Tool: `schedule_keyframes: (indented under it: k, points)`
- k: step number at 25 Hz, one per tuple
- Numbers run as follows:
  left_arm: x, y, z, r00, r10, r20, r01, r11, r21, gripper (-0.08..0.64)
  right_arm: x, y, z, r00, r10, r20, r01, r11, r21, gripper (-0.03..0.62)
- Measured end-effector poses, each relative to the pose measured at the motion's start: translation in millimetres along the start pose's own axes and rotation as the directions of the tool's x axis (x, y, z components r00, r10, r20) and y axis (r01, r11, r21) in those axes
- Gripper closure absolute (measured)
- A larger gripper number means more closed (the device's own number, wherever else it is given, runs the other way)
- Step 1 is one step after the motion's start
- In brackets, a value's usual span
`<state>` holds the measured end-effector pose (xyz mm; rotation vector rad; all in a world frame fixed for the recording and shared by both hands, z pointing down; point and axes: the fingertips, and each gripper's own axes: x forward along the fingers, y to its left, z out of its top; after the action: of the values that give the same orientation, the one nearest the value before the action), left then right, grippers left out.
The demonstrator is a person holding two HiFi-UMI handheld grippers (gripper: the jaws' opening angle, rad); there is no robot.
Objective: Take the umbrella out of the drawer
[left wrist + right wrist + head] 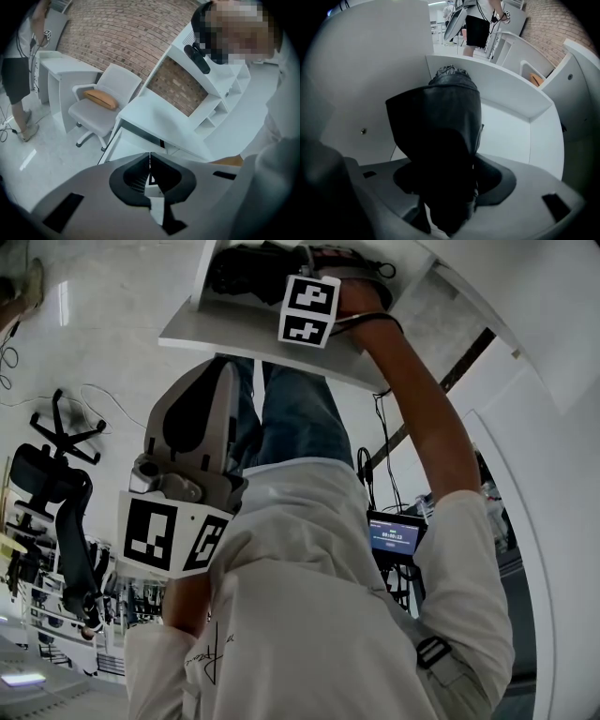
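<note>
A white office with a brick wall (122,33) and a chair (101,105) pushed to a side desk. The umbrella (450,117), black and folded, lies inside the open white drawer (520,103). It lies close along the wall at 9 o'clock in the right gripper view, one end toward the far corner at 12. In the head view the drawer sits at 12 o'clock, so the person's right arm stretches out over it.

The right gripper (452,180) points down into the drawer with its jaws spread wide, one on each side of the near end of the umbrella. The cloth fills the gap, but I see no squeeze on it, so I judge it released and set for a grasp. Coming from above suits a thing lying flat below the drawer's rim.

The left gripper (150,161) is clenched on nothing, its jaws meeting in a thin slit. It hangs back at 8 o'clock in the head view, beside the body, likely to keep clear of the reach
</note>
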<state>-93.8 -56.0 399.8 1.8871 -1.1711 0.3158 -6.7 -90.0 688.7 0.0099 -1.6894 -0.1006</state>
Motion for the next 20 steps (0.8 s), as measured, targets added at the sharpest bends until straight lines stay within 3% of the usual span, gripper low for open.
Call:
schedule_keyframes:
  k: [9,15,20]
  points:
    - [-0.7,1.2,-1.9,1.000,0.002,0.004,-0.002,1.000,-0.006,0.543,10.0,2.5,-6.4,1.000,0.021,-0.018,-0.021,1.000,0.008,0.341]
    - [-1.1,2.5,-2.5,1.000,0.002,0.002,-0.002,1.000,-0.008,0.543,14.3,5.0,-8.3,0.995,0.100,-0.025,-0.100,0.995,0.026,0.341]
    - [-1.0,0.6,-0.7,1.000,-0.006,0.006,0.006,1.000,-0.008,0.543,13.8,2.4,-8.8,0.995,0.095,-0.019,-0.095,0.995,0.027,0.333]
